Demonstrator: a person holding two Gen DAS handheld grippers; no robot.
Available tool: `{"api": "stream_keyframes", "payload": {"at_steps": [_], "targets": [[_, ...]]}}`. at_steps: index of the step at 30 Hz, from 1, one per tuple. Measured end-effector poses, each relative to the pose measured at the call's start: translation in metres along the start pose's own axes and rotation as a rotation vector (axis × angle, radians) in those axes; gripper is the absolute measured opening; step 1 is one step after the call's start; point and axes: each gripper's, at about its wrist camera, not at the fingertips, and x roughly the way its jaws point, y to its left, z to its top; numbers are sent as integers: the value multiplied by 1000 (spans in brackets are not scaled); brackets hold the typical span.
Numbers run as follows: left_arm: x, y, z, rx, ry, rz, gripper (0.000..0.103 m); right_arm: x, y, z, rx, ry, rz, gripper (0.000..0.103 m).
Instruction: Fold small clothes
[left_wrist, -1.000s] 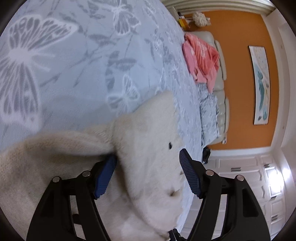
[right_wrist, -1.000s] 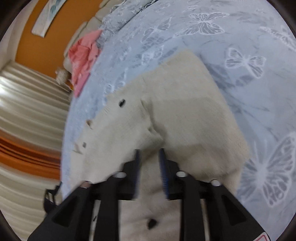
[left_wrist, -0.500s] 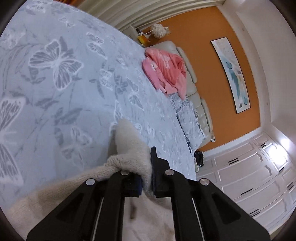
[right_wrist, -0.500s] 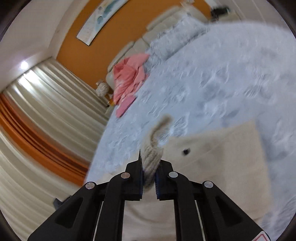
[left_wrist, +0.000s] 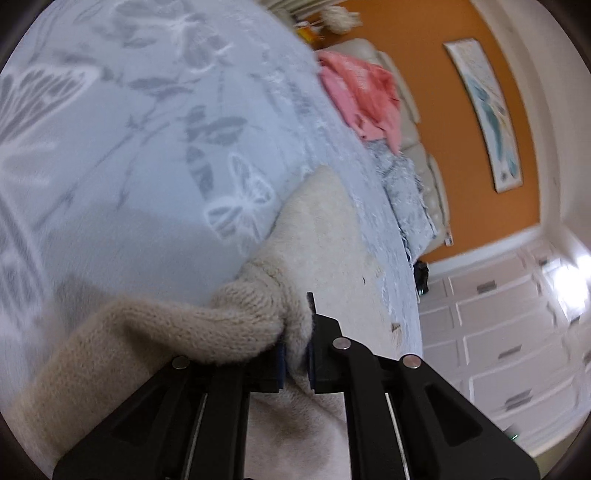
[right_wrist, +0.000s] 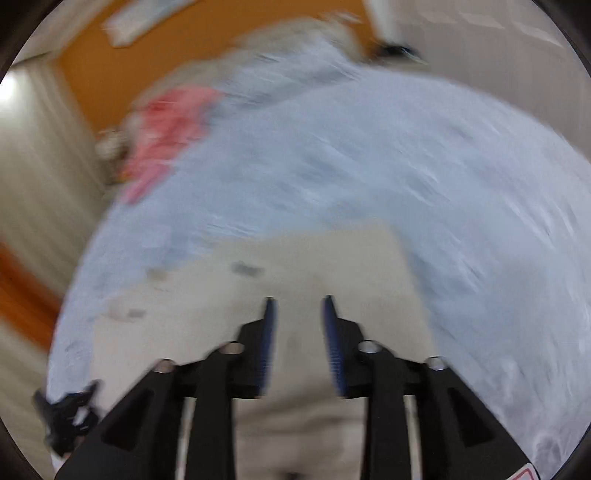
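A small cream knit cardigan (left_wrist: 317, 236) lies on a pale blue butterfly-print bedspread (left_wrist: 140, 155). My left gripper (left_wrist: 295, 332) is shut on a bunched fold of the cardigan, with a thick knit roll draped over its left finger. In the blurred right wrist view the cardigan (right_wrist: 325, 258) lies flat under my right gripper (right_wrist: 297, 310), whose jaws stand apart with nothing between them; dark buttons show along its left side.
A pink garment (left_wrist: 365, 96) lies on a cream sofa by the orange wall; it also shows in the right wrist view (right_wrist: 166, 129). White panelled cabinets (left_wrist: 517, 332) stand at the right. The bed edge runs close to the cardigan's right side.
My right gripper has opened and let go of the cardigan fold, which now lies flat. My left gripper stays shut on the knit and has dropped lower towards the bed.
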Motion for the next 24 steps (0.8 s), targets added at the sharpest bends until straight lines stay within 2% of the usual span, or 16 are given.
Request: {"api": "stream_keyframes", "payload": {"at_steps": [2, 3, 4, 6, 9, 11, 14, 16, 17, 19, 21, 23, 24], "targets": [[-3, -4, -8, 84, -21, -3, 8, 29, 48, 6, -85, 107, 160, 52], [-4, -4, -10, 95, -31, -12, 8, 53, 84, 6, -137, 175, 251, 52], [-5, -2, -10, 85, -36, -27, 8, 72, 109, 4, -176, 223, 286, 52], [-4, -1, -10, 81, -44, -55, 8, 117, 164, -3, -277, 322, 330, 52], [-6, 1, -12, 92, -52, -75, 8, 175, 222, -13, -385, 410, 311, 52], [-6, 3, -12, 91, -54, -90, 8, 206, 250, -20, -426, 429, 283, 52], [-6, 4, -12, 93, -59, -106, 8, 240, 270, -28, -489, 464, 230, 52], [-6, 6, -12, 94, -62, -114, 8, 254, 277, -33, -531, 471, 197, 29], [-8, 10, -14, 95, -63, -117, 8, 256, 275, -29, -535, 474, 205, 6], [-9, 10, -14, 95, -64, -124, 8, 238, 263, -16, -461, 437, 279, 5], [-10, 10, -14, 96, -66, -131, 8, 209, 246, 2, -387, 342, 330, 5], [-11, 10, -15, 101, -68, -141, 11, 193, 227, 10, -326, 284, 335, 4], [-11, 9, -15, 105, -67, -142, 14, 196, 218, 11, -317, 272, 300, 4]]}}
